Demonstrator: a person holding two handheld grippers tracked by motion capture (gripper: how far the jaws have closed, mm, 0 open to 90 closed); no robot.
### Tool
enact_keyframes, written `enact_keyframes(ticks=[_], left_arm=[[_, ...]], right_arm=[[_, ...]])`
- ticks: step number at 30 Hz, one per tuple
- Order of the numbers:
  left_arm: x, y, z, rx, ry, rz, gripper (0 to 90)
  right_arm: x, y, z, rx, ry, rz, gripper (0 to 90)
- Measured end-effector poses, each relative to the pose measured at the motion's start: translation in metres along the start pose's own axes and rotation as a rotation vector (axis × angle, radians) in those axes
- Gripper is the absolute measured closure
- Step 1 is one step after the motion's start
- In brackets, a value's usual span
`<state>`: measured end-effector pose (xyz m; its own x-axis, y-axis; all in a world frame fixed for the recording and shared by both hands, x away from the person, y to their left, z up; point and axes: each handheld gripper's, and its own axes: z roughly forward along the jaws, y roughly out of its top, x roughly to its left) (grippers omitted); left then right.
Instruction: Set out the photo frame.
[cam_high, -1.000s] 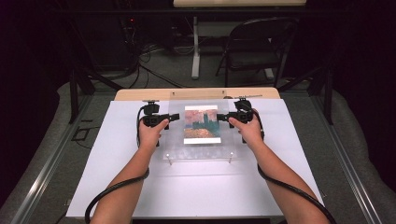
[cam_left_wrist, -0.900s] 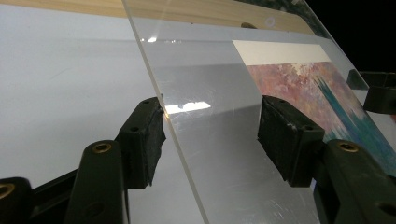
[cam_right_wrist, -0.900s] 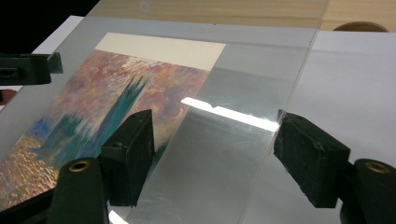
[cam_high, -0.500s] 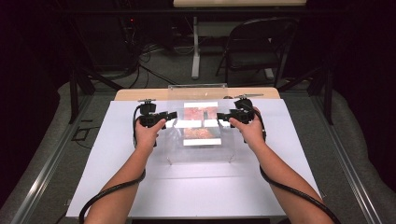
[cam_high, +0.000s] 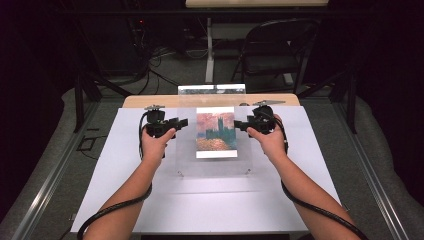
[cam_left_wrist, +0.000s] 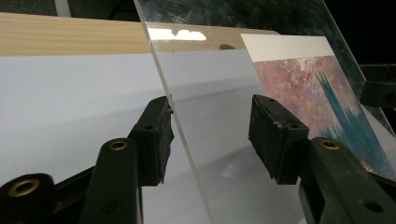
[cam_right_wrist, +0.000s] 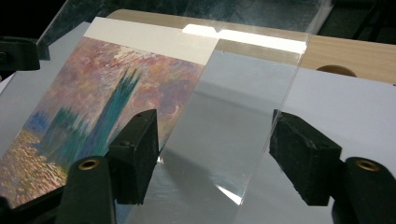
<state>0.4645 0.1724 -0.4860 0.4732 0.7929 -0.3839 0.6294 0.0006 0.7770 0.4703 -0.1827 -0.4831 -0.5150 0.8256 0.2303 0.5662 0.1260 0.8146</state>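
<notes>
High view: dark room, folding chair (cam_high: 280, 52) far right, floor cables (cam_high: 165, 55). White table (cam_high: 210, 205) with wooden far edge. Clear acrylic frame (cam_high: 215, 165) (painted print (cam_high: 216, 131) inside) stands tilted at centre. Left gripper (cam_high: 181, 123) and right gripper (cam_high: 239, 125) straddle its side edges, jaws parted.

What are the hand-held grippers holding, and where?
Nothing clamped. The left hand-held gripper and right hand-held gripper stand open around the side edges of the clear sheet.
</notes>
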Motion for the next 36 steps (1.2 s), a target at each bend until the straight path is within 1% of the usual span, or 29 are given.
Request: enact_keyframes(ticks=[2,4,5,10,11,13,14,20,23,31,33,36], left_arm=[[-0.001,0.000,-0.003,-0.006,-0.004,0.004,50.9],[-0.003,0.000,-0.007,-0.012,-0.006,0.019,51.2],[-0.004,0.000,-0.008,-0.015,-0.003,0.021,51.5],[-0.007,-0.001,-0.016,-0.029,-0.016,0.036,54.0],[-0.008,-0.001,-0.018,-0.035,-0.013,0.040,54.2],[-0.010,-0.003,-0.021,-0.048,-0.017,0.046,54.9],[-0.012,-0.003,-0.023,-0.054,-0.014,0.049,55.2],[-0.018,-0.005,-0.032,-0.072,-0.015,0.092,55.7],[-0.021,-0.006,-0.036,-0.081,-0.016,0.099,56.7],[-0.027,-0.010,-0.049,-0.104,-0.028,0.115,59.7],[-0.030,-0.012,-0.053,-0.112,-0.024,0.128,60.1],[-0.033,-0.014,-0.057,-0.121,-0.025,0.137,60.7]], right_arm=[[0.001,0.001,-0.005,-0.009,0.000,-0.001,35.8],[0.003,0.000,-0.007,-0.016,0.001,-0.007,36.3],[0.003,0.000,-0.009,-0.020,0.000,-0.010,36.7],[0.006,-0.001,-0.016,-0.044,0.005,-0.009,39.9],[0.007,-0.001,-0.018,-0.051,0.006,-0.011,40.2],[0.008,-0.002,-0.021,-0.063,0.004,-0.025,40.8],[0.010,-0.002,-0.023,-0.064,0.002,-0.023,41.2],[0.014,-0.003,-0.034,-0.085,0.003,-0.048,44.0],[0.016,-0.004,-0.039,-0.098,0.006,-0.066,45.1],[0.023,-0.006,-0.052,-0.114,0.004,-0.093,48.2],[0.025,-0.006,-0.056,-0.119,0.002,-0.106,48.8],[0.028,-0.007,-0.062,-0.119,0.002,-0.117,50.3]])
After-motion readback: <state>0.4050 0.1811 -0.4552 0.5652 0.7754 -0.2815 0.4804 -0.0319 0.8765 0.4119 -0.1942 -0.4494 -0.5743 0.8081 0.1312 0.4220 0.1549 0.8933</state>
